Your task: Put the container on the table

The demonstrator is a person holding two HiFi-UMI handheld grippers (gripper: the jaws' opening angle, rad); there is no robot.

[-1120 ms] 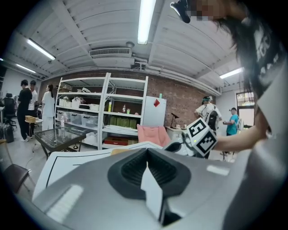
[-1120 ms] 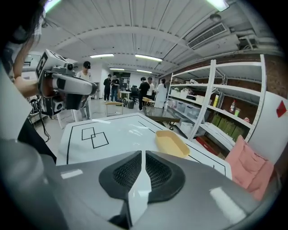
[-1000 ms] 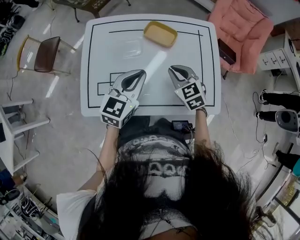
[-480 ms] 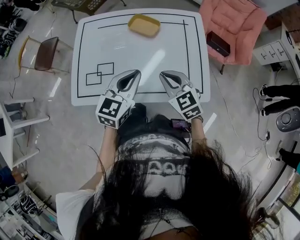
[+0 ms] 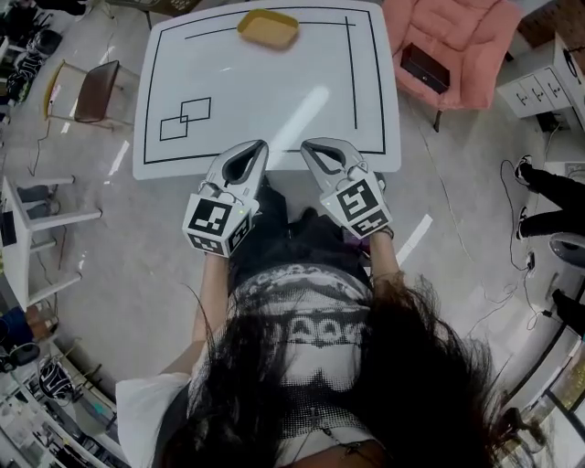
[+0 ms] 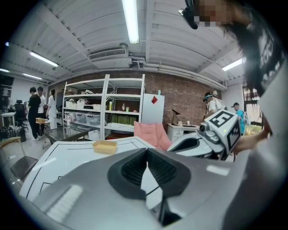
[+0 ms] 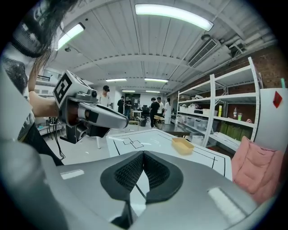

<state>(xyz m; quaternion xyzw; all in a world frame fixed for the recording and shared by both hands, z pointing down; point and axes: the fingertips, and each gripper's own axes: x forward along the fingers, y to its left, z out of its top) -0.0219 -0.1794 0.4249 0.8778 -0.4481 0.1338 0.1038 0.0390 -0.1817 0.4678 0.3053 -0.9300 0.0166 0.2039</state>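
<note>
The head camera sits above the person's hair and looks steeply down, from well up, on the white table (image 5: 274,82) and the floor round it. The other two ride low on the left gripper (image 5: 261,144) and the right gripper (image 5: 307,143), each looking along its own jaws across the tabletop toward the shelves (image 6: 103,105). All three share the table and the yellow container (image 5: 268,28) at its far side, and each gripper view catches the other gripper.

Your shallow yellow plastic container (image 5: 268,28) sits on the white black-lined table (image 5: 274,101), at its far edge. Your left gripper (image 5: 259,146) and right gripper (image 5: 308,146) are side by side over the near edge. A pink cushioned armchair (image 5: 452,37) stands right of the table, a brown-seated metal chair (image 5: 91,91) left
</note>
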